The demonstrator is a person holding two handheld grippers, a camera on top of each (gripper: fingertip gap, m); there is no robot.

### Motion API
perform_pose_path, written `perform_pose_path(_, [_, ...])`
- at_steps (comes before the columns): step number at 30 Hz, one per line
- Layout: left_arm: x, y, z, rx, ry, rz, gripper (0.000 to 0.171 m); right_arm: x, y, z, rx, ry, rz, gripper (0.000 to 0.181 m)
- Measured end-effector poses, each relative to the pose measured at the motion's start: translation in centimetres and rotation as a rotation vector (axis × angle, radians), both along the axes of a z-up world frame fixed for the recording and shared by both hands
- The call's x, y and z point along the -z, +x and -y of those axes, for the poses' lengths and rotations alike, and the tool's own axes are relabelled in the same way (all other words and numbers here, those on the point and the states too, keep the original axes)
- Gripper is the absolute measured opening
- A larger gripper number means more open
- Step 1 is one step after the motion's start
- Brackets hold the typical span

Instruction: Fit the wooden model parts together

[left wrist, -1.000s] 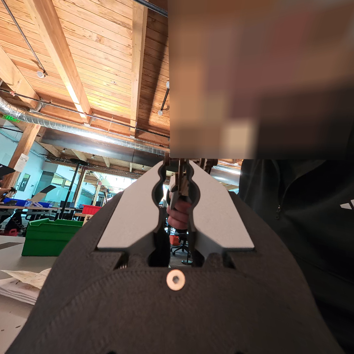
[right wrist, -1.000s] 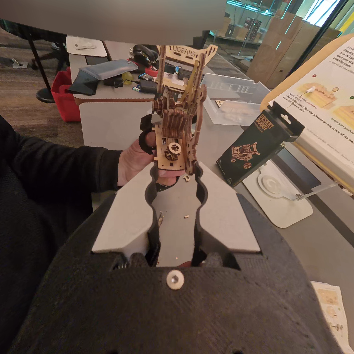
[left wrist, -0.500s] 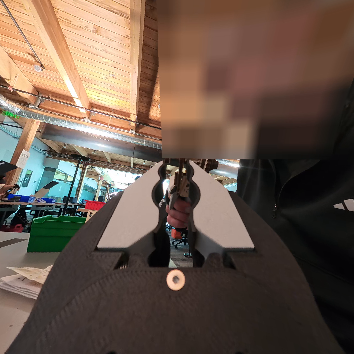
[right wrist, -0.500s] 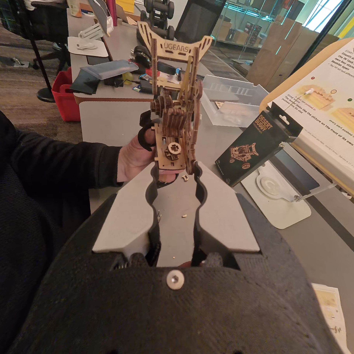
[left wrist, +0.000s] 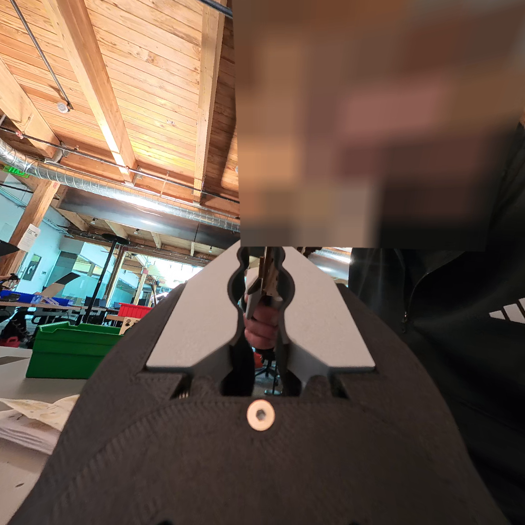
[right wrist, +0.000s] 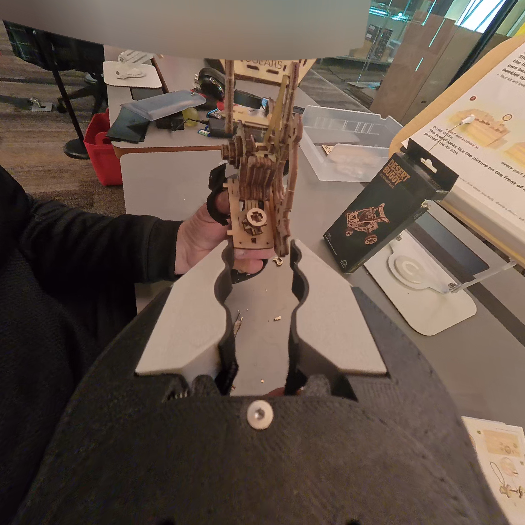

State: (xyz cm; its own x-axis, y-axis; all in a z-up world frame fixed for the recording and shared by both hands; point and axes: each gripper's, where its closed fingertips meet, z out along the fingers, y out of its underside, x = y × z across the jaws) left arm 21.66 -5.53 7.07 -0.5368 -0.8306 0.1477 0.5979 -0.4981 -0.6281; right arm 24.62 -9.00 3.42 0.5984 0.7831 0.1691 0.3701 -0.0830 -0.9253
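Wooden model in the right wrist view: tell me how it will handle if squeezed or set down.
The wooden model is probably light but fragile: thin slotted plates and small gears could snap if squeezed. Tall and narrow, it would likely tip if stood on end. Loose chips on the table hint pieces shed.

Both views show strong wide-angle bending at the edges. The left wrist view is bright: daylight from far windows point(left wrist: 170, 272) blows out, and a strip light glares on the wooden ceiling point(left wrist: 136, 85). The right wrist view is dimmer and warmer, with soft shadows on the counter point(right wrist: 326, 227). Focus is sharp centrally.
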Motion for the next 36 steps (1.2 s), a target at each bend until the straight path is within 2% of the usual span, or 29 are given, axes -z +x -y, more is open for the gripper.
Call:
perform_pose_path(5, [0.1, 0.0, -0.2, 0.003, -0.009, 0.008, 0.014, 0.0, 0.1, 0.0, -0.008, -0.011, -0.007, 0.047])
perform_pose_path(10, [0.0, 0.1, 0.3, 0.003, 0.019, 0.0, 0.013, -1.5, -0.8, 0.3, -0.073, -0.031, -0.051, 0.061])
perform_pose_path(13, [0.0, 0.5, 0.8, 0.0, 0.051, -0.019, 0.013, -1.6, -1.8, 0.1, -0.089, -0.023, -0.029, 0.058])
perform_pose_path(16, [0.0, 0.5, 1.1, 0.002, 0.067, -0.021, 0.013, -1.6, -2.0, 0.1, -0.092, -0.028, -0.021, 0.04])
perform_pose_path(17, [0.0, 0.5, 1.1, 0.001, 0.069, -0.023, 0.013, -1.5, -1.9, 0.0, -0.09, -0.032, -0.018, 0.038])
perform_pose_path(30, [0.1, 0.7, 1.3, 0.006, 0.058, -0.021, 0.012, -1.0, -1.6, -0.2, -0.073, -0.033, 0.014, 0.037])
perform_pose_path(31, [0.2, 0.8, 1.5, -0.001, 0.071, -0.027, 0.001, -0.8, -1.6, -0.2, -0.072, -0.039, 0.023, 0.036])
perform_pose_path(36, [0.4, 1.0, 1.0, -0.004, 0.056, -0.044, 0.001, -0.6, -1.3, -0.7, -0.057, -0.056, 0.01, 0.036])
